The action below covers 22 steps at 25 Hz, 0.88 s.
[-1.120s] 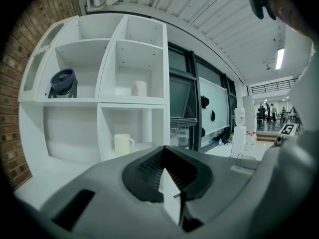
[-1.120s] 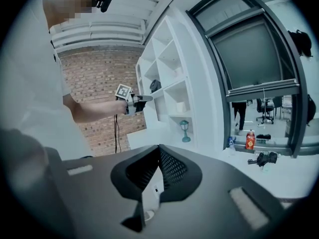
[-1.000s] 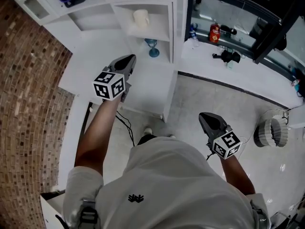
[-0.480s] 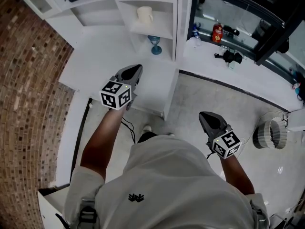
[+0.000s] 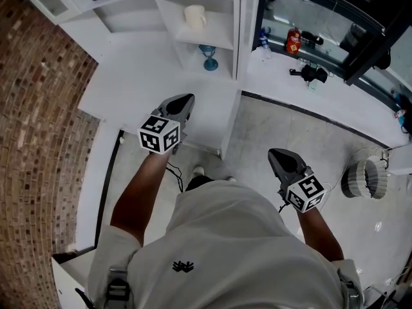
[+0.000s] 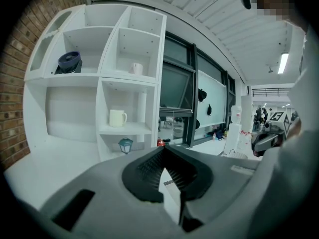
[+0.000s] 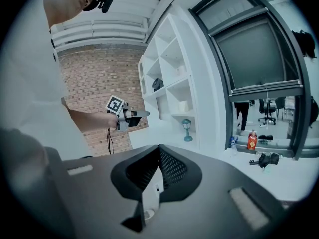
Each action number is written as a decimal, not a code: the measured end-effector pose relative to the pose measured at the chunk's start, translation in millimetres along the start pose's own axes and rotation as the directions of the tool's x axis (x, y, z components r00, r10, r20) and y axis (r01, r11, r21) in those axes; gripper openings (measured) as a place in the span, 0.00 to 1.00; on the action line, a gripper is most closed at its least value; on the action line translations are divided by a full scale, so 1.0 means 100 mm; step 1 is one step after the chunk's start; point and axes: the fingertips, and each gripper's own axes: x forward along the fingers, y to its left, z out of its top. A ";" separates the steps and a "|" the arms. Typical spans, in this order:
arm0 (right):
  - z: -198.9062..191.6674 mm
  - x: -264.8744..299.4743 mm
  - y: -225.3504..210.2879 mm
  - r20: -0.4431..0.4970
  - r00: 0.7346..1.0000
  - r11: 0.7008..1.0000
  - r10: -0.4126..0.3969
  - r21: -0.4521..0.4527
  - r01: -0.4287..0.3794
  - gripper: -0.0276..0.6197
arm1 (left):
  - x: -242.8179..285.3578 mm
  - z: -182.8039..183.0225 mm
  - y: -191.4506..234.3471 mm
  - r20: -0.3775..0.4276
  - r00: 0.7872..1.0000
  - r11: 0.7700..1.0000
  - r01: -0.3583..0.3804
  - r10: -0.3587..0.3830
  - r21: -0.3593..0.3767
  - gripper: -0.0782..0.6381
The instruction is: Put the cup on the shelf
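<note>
A cream cup (image 5: 194,15) stands upright in a middle compartment of the white shelf (image 5: 222,44); it also shows in the left gripper view (image 6: 117,118) and the right gripper view (image 7: 183,106). My left gripper (image 5: 187,99) hangs over the white counter, well short of the shelf, its jaws shut with nothing between them (image 6: 163,149). From the right gripper view, the left gripper (image 7: 143,113) points at the shelf. My right gripper (image 5: 273,153) is low over the floor, apart from the shelf, also shut and empty (image 7: 159,147).
A small blue lantern-like ornament (image 5: 208,56) stands in the compartment under the cup. A dark round device (image 6: 69,61) and a second small cup (image 6: 135,68) sit higher up. A brick wall (image 5: 32,140) runs on the left. The window ledge holds a red bottle (image 5: 293,42). A white round fan (image 5: 367,177) lies on the floor.
My left gripper has drawn back from the shelf toward my body, still shut and empty. The right gripper has stayed where it was.
</note>
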 end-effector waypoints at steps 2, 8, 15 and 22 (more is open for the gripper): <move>0.00 0.01 0.01 0.002 1.000 1.000 -0.001 0.001 0.001 0.06 | -0.01 -0.06 -0.01 -0.007 1.000 1.000 0.001 -0.001 -0.005 0.12; -0.02 0.01 0.00 -0.003 1.000 1.000 0.003 0.001 -0.003 0.06 | -0.02 -0.25 -0.09 -0.034 0.999 1.000 0.005 -0.006 -0.012 0.12; -0.03 0.02 0.02 -0.011 1.000 1.000 0.007 -0.003 -0.007 0.06 | -0.05 -0.41 -0.15 -0.065 0.998 1.000 0.015 -0.015 -0.008 0.12; -0.04 0.02 0.01 -0.017 1.000 1.000 0.004 -0.006 -0.004 0.06 | -0.07 -0.57 -0.19 -0.096 0.995 1.000 0.020 -0.022 -0.019 0.12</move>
